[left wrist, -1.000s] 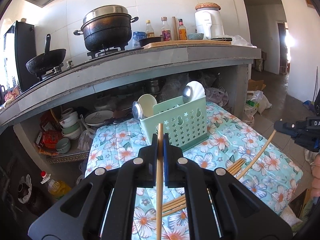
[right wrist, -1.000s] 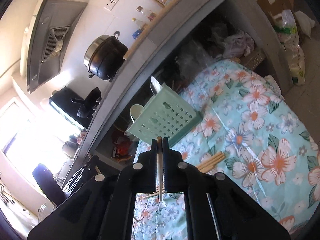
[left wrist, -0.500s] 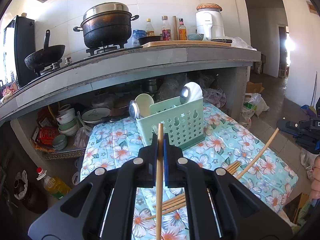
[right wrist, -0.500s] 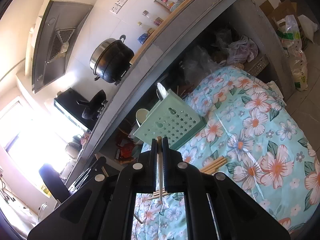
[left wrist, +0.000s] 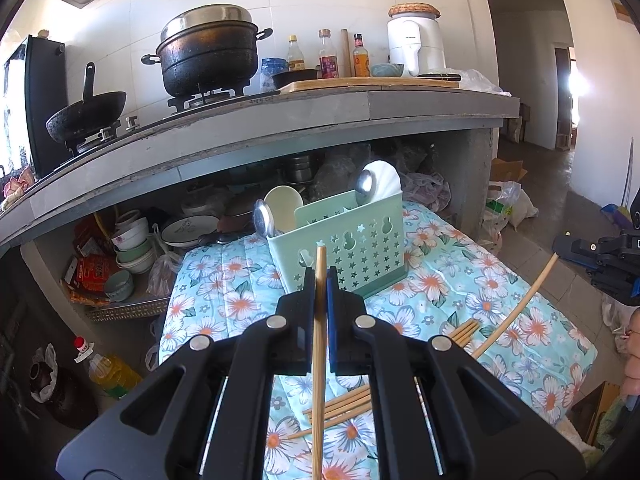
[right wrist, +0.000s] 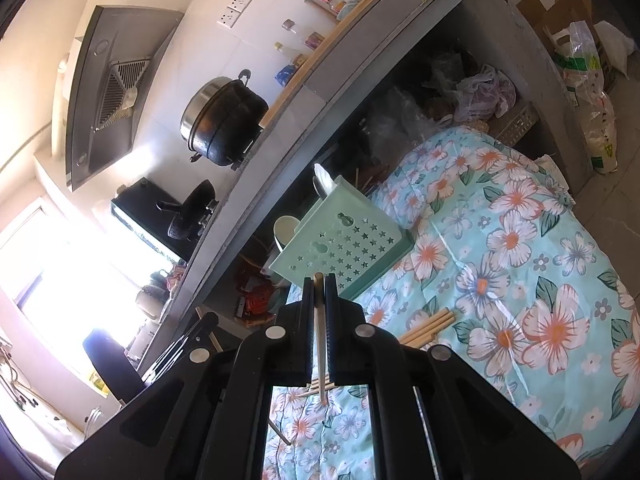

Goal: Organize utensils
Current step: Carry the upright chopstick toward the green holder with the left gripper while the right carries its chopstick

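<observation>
A mint green utensil basket (left wrist: pixel 348 244) with star cutouts stands on the floral cloth (left wrist: pixel 224 280); spoons and ladles (left wrist: pixel 378 186) stick out of it. It also shows in the right wrist view (right wrist: pixel 340 240). My left gripper (left wrist: pixel 320 276) is shut on a wooden chopstick (left wrist: pixel 319 360), held above the cloth in front of the basket. My right gripper (right wrist: pixel 319 284) is shut on another chopstick (right wrist: pixel 320 344), seen from the left wrist as a long stick (left wrist: pixel 520 308) at the right. Several loose chopsticks (left wrist: pixel 344 404) lie on the cloth, also seen in the right wrist view (right wrist: pixel 428 326).
A grey counter (left wrist: pixel 280 120) overhangs the back, with a black pot (left wrist: pixel 208 56), a wok (left wrist: pixel 84 112), bottles and a white appliance (left wrist: pixel 416 44). Bowls and plates (left wrist: pixel 132 240) sit under it. An oil bottle (left wrist: pixel 104 372) stands on the floor at the left.
Both grippers have risen and drawn back a little from the basket, each still holding its chopstick. The basket and loose chopsticks have not moved.
</observation>
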Motion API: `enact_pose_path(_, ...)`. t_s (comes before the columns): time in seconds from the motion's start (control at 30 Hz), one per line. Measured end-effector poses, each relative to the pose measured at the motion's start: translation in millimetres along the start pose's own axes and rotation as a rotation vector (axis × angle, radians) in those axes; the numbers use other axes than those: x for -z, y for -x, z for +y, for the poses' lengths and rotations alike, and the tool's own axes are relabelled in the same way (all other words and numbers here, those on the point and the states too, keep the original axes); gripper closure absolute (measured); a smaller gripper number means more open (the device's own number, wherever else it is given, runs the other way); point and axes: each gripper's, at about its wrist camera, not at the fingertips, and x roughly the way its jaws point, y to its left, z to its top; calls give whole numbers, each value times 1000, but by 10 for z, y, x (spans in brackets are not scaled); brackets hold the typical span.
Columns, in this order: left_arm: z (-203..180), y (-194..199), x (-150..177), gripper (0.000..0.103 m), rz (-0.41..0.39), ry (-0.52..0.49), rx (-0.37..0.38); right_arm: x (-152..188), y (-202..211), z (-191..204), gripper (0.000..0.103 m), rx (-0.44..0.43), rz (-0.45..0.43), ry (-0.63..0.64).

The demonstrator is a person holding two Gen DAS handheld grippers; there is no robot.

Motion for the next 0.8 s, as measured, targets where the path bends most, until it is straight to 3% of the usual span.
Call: enact_pose_path(0.8, -11, 9, -21, 99, -3, -1, 0, -72, 71, -55, 98, -67, -4, -49)
